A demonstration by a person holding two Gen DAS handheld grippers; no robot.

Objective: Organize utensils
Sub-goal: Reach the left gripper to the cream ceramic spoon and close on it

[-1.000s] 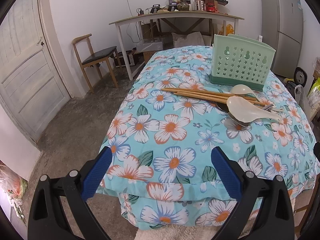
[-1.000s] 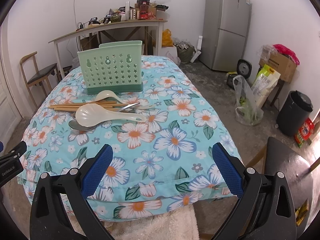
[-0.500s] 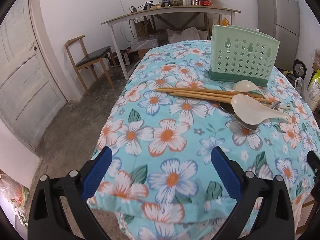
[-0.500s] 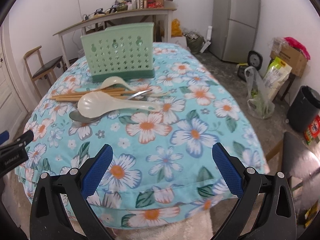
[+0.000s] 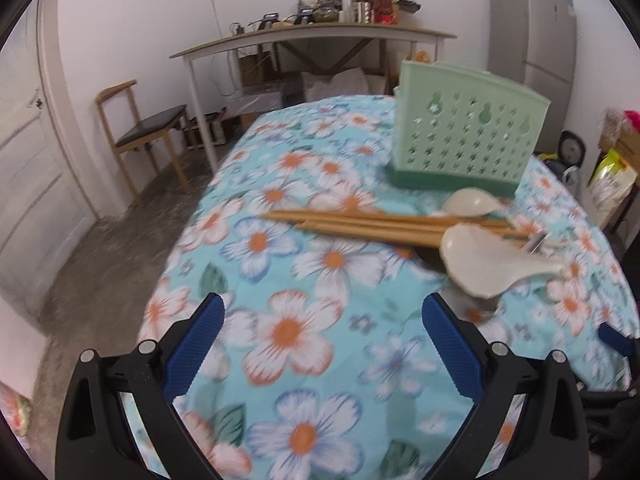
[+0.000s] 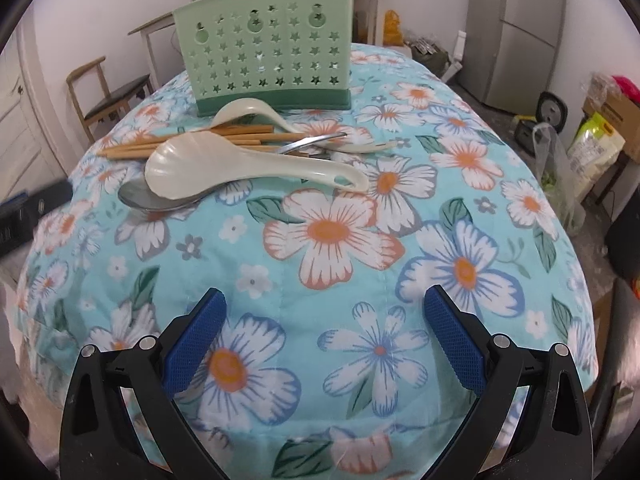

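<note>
A pale green perforated utensil holder stands upright on the flowered tablecloth. In front of it lie a heap of utensils: a large cream rice spoon resting on a metal spoon, wooden chopsticks, a smaller cream spoon and a metal handle. My right gripper is open above the near part of the cloth, short of the heap. Over the cloth, left of the heap, my left gripper is open and holds nothing.
A wooden chair and a long cluttered table stand behind by the wall, a grey fridge at the back right. Bags and boxes sit on the floor to the right. A white door is at left.
Both grippers have moved forward over the table, closer to the utensil heap and the holder. Both stay open. The utensils have not moved.
</note>
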